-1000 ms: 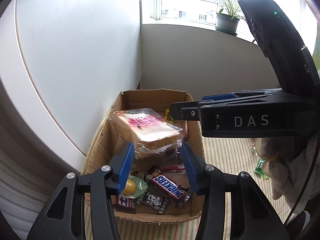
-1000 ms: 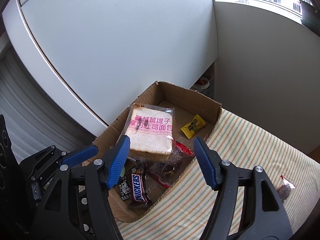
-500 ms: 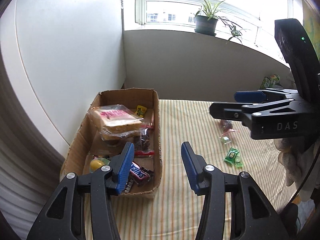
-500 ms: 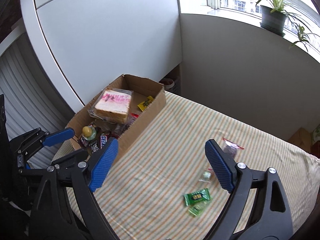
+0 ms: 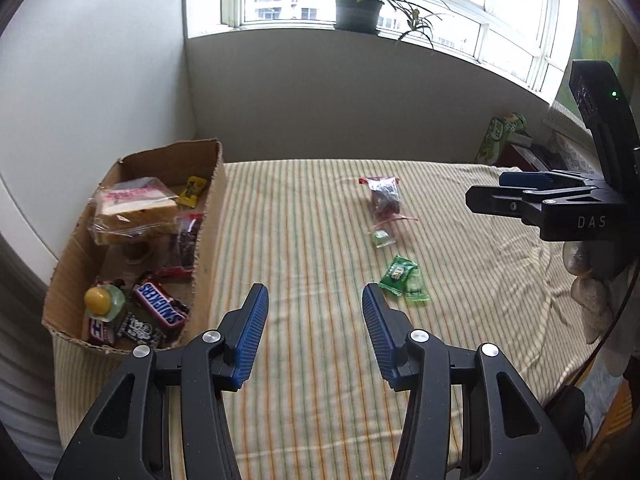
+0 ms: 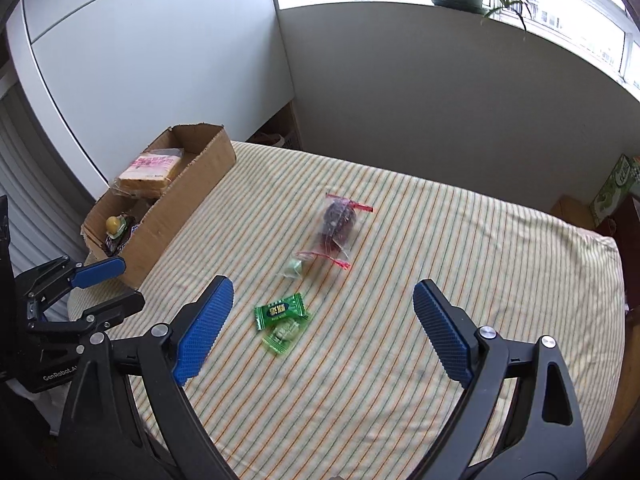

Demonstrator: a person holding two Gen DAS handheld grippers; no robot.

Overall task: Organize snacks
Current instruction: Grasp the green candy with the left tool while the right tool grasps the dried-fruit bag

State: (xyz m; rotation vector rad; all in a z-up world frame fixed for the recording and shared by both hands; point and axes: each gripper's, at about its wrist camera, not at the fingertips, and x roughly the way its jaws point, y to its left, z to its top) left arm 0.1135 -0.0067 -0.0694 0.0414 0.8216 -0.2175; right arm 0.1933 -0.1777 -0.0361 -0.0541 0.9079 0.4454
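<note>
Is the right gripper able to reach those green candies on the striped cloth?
Probably yes. The right gripper stands open and empty, the green candies lie on bare striped cloth just ahead of it, and nothing sits between.

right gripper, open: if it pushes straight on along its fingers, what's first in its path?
Probably the green candy wrappers, lying on the striped cloth between the right gripper pads and ahead of them. Nothing held. Depth is uncertain.

Green candies (image 6: 282, 322), bagged snack (image 6: 339, 220), on cloth
</note>
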